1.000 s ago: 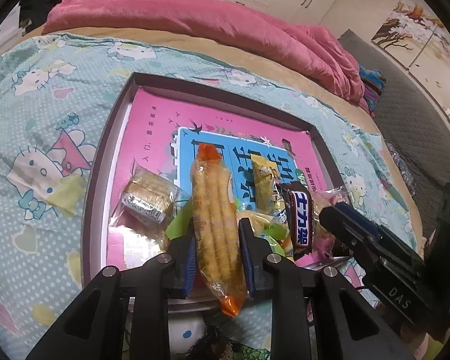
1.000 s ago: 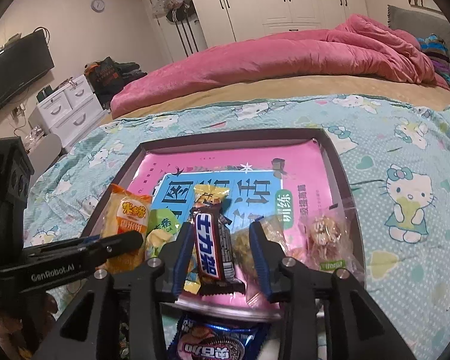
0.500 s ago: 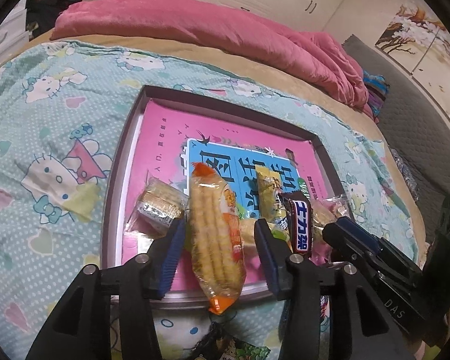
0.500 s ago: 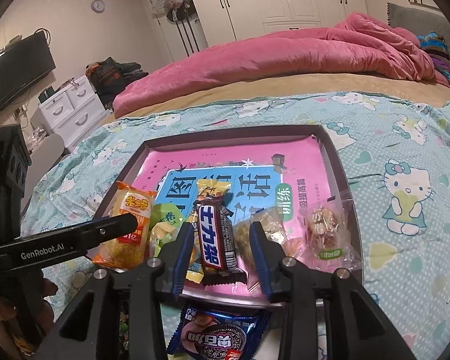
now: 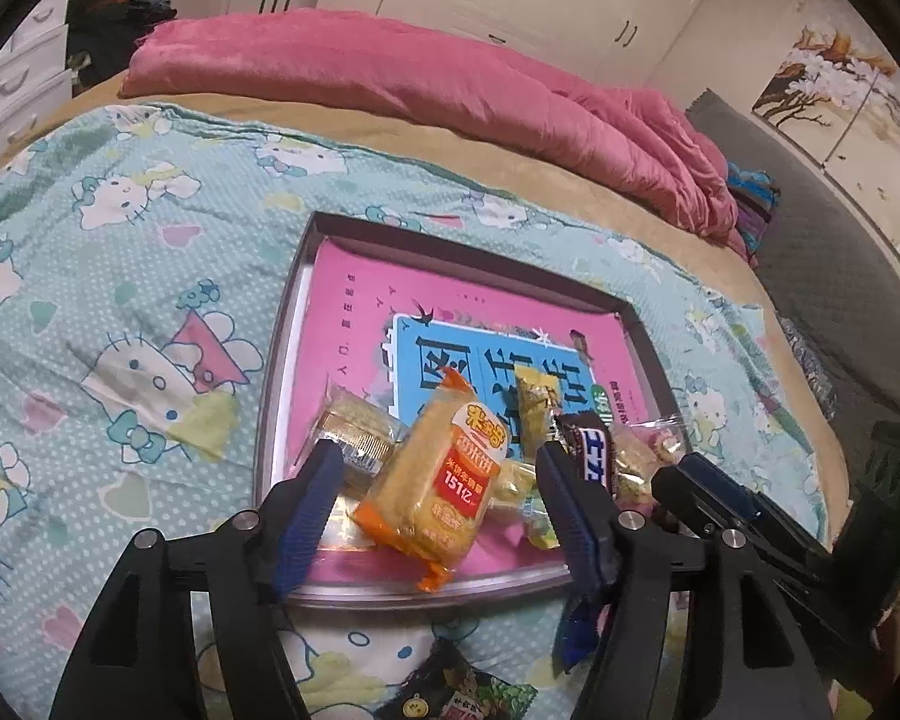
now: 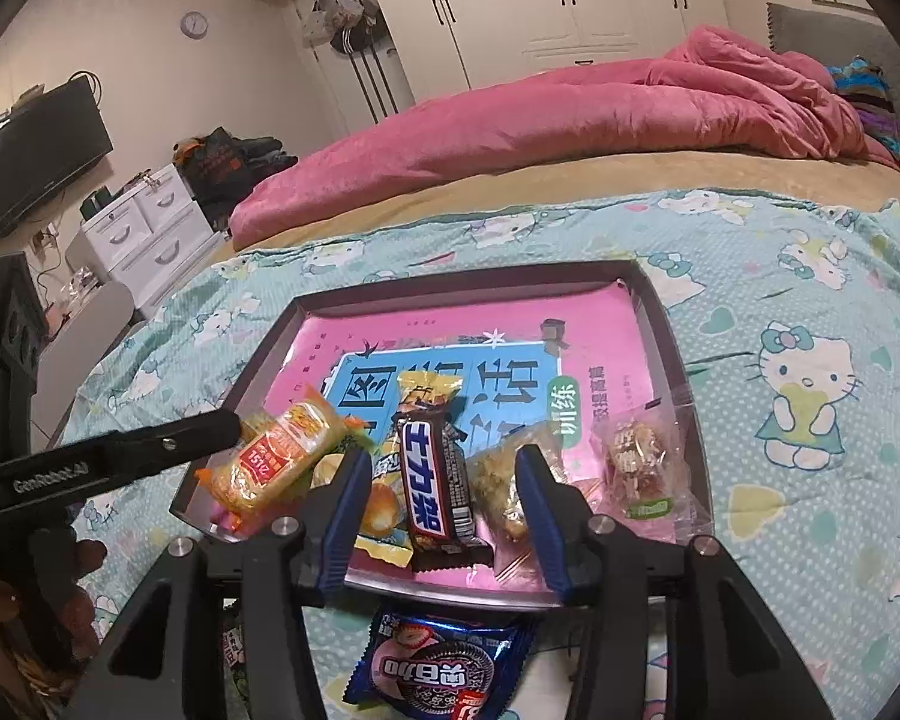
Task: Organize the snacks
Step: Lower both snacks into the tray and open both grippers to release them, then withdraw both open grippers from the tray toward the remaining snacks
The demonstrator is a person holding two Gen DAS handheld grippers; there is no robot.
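The orange snack pack [image 5: 435, 483] is seen lying in the tray [image 5: 273, 360], at its near left corner, tilted, with one end reaching over the near rim. It is placed between the fingers of the left gripper [image 5: 435, 495], whose jaws are spread wide; neither finger touches the pack. In the right wrist view the same pack [image 6: 273, 459] is shown from the side, just beside the tip of the left gripper [image 6: 225, 429].

The chocolate bar [image 6: 435, 483] is lying in the tray as well, near the middle of the near edge, between the fingers of the right gripper [image 6: 441, 498]. These jaws are also held apart and no contact with the bar is seen. In the left wrist view only a part of the bar [image 5: 594, 459] is visible, behind the left gripper's right finger.

A blue cookie pack [image 6: 444, 663] is shown only in the right wrist view, on the bed cover in front of the tray; its lower part is cut off by the picture edge. A dark green pack [image 5: 462, 690] is seen only in the left wrist view, also outside the tray and cut off below.

More things are held in the tray: a silver wafer pack [image 5: 354, 435] at the left, a yellow pack [image 6: 429, 387] behind the chocolate bar, and two clear bags [image 6: 639, 468] at the right. Some small yellow packs under the orange one are hard to make out. The floor of the tray is covered by a pink sheet with a blue panel. The tray is resting on the patterned bed cover [image 6: 810, 372], and a pink blanket [image 6: 570, 114] is lying behind.
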